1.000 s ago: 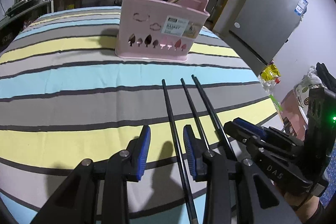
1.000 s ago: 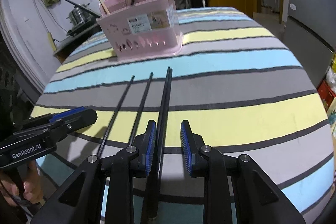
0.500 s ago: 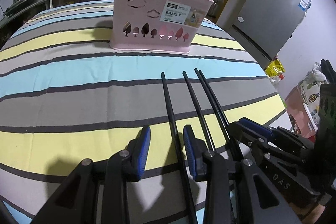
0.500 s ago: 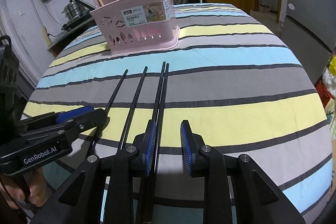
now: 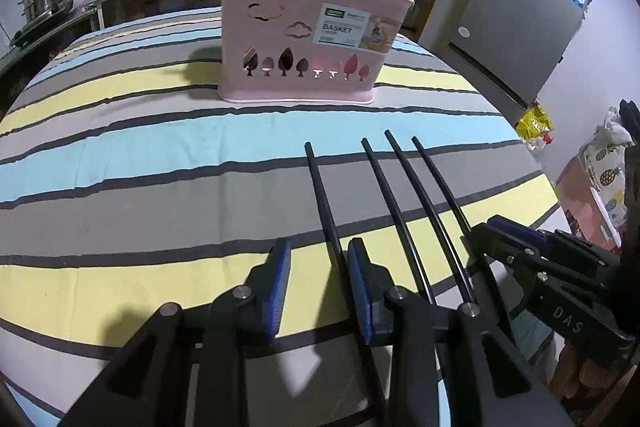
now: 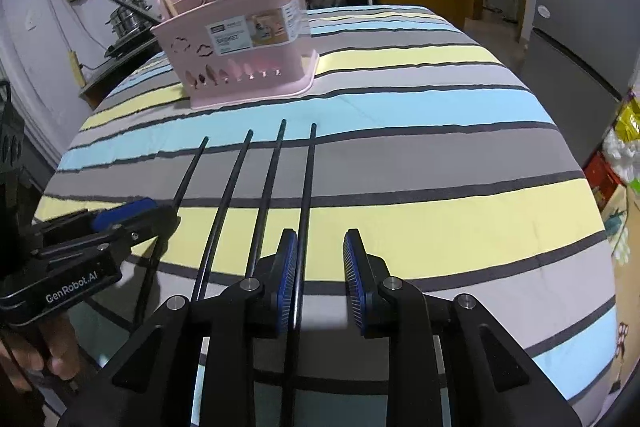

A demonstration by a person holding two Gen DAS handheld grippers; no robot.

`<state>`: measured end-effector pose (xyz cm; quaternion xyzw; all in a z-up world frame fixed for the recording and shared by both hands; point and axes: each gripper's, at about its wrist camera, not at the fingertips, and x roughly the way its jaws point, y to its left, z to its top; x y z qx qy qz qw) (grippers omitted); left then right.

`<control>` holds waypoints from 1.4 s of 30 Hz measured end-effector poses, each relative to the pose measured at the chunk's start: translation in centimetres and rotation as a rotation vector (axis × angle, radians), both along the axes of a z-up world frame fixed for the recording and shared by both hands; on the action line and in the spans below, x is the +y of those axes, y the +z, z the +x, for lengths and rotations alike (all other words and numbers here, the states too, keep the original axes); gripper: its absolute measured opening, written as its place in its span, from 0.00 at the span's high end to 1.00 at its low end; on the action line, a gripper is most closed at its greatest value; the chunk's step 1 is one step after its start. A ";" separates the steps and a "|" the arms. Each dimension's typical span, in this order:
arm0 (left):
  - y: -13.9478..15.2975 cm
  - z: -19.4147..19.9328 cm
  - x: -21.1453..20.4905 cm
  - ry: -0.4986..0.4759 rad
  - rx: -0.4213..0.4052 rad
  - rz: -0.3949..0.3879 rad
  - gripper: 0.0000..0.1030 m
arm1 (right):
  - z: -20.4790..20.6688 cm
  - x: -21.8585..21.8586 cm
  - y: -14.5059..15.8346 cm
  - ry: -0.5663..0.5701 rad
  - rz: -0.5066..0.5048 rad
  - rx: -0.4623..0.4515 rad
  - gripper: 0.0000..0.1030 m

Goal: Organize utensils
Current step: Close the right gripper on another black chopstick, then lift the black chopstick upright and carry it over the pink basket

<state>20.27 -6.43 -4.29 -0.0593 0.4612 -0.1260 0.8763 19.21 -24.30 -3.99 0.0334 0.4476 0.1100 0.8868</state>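
Round table under a striped cloth of blue, grey and yellow bands (image 5: 120, 163), kitchen counter behind. Nearest, left gripper (image 5: 318, 287) with fingers apart, leftmost of four long black chopsticks (image 5: 326, 207) passing between them, close to the right pad. Right gripper (image 6: 320, 277) likewise spread, the rightmost black chopstick (image 6: 306, 203) running beside its left pad. Other two sticks between the two tools. Beyond the stick tips, pink plastic utensil basket (image 5: 312, 39) holding upright chopsticks.

Four black chopsticks (image 6: 276, 167) lie fanned on the striped cloth — tips toward the pink basket (image 6: 240, 67), seemingly holding more
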 end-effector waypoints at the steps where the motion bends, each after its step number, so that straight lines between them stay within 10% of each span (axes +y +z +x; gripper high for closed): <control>1: 0.0 0.2 -0.1 -0.001 0.001 0.004 0.69 | 0.2 0.0 0.0 0.001 0.002 0.002 0.76; 21: -0.1 2.8 -1.3 -0.048 -0.023 0.041 0.72 | 5.8 2.4 -0.7 0.066 -0.028 0.013 0.94; 25: -0.1 3.3 -1.0 -0.041 -0.011 0.041 0.91 | 6.4 2.3 -0.6 0.068 -0.007 0.022 0.95; 32: 0.3 3.4 -0.1 -0.050 0.007 0.014 0.92 | 6.4 2.1 0.5 0.068 0.046 0.005 0.95; 42: 6.3 2.6 1.0 -0.074 -0.099 -0.022 0.94 | 5.6 1.1 5.5 0.064 0.099 -0.094 0.95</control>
